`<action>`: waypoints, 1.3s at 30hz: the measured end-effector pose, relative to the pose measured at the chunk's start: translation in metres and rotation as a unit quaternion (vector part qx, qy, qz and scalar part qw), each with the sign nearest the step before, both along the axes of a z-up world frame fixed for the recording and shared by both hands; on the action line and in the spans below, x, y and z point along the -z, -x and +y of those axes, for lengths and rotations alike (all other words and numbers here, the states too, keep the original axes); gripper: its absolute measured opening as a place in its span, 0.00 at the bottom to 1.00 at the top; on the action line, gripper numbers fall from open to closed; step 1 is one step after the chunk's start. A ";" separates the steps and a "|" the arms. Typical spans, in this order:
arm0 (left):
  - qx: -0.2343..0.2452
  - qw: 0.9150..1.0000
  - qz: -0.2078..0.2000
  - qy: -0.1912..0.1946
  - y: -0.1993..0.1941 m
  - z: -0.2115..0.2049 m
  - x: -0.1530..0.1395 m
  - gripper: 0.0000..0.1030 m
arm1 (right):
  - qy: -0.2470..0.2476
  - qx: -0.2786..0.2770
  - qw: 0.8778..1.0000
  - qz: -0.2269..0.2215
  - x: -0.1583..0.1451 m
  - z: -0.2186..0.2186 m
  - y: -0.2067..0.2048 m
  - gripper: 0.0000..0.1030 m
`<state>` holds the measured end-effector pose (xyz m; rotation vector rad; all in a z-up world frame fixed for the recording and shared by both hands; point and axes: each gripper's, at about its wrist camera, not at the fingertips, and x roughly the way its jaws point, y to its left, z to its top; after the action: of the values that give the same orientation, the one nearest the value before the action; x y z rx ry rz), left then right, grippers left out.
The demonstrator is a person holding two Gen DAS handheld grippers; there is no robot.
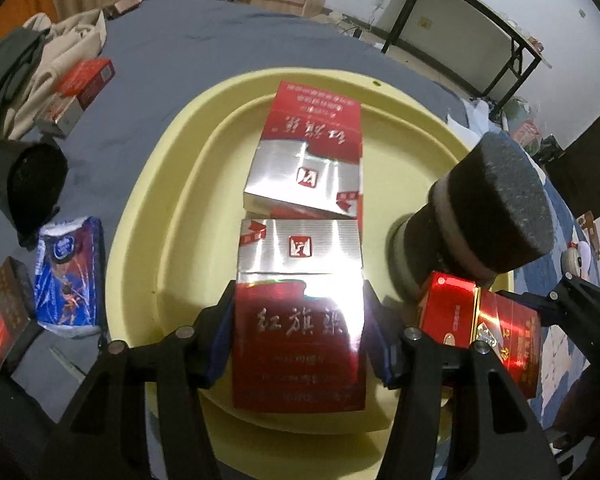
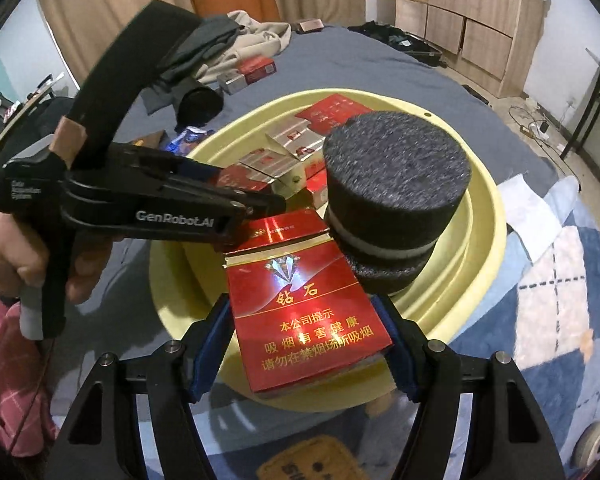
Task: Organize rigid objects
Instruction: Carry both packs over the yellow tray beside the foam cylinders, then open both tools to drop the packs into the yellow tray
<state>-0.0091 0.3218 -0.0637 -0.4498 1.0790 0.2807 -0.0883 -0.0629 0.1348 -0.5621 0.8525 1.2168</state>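
Note:
My left gripper (image 1: 300,320) is shut on a red-and-silver cigarette pack (image 1: 300,280), held low over the yellow basin (image 1: 168,152). A second red-and-silver pack (image 1: 312,148) lies flat inside the basin, just beyond it. A black foam cylinder (image 1: 488,208) with a pale band stands in the basin at the right. My right gripper (image 2: 304,320) is shut on a red pack with a diamond emblem (image 2: 300,308), over the basin's near rim (image 2: 484,216) and against the foam cylinder (image 2: 396,192). In the right wrist view the left gripper (image 2: 256,200) reaches in from the left, a hand (image 2: 16,252) on its handle.
On the grey-blue bedsheet left of the basin lie a blue pack (image 1: 70,276), a dark red box (image 1: 4,316), a black pouch (image 1: 36,180) and another red pack (image 1: 84,88) by piled clothes (image 1: 64,44). A checked blanket (image 2: 560,280) lies to the right.

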 end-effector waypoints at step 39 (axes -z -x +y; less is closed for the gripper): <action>-0.097 0.966 -0.132 -0.202 -0.015 -0.081 -0.115 1.00 | 0.031 0.105 0.994 -0.015 -0.042 -0.238 -0.031 1.00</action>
<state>0.0063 0.2410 0.0516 -0.2172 0.6933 0.5851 -0.0578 -0.3010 0.1768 -0.5260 0.9034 0.9917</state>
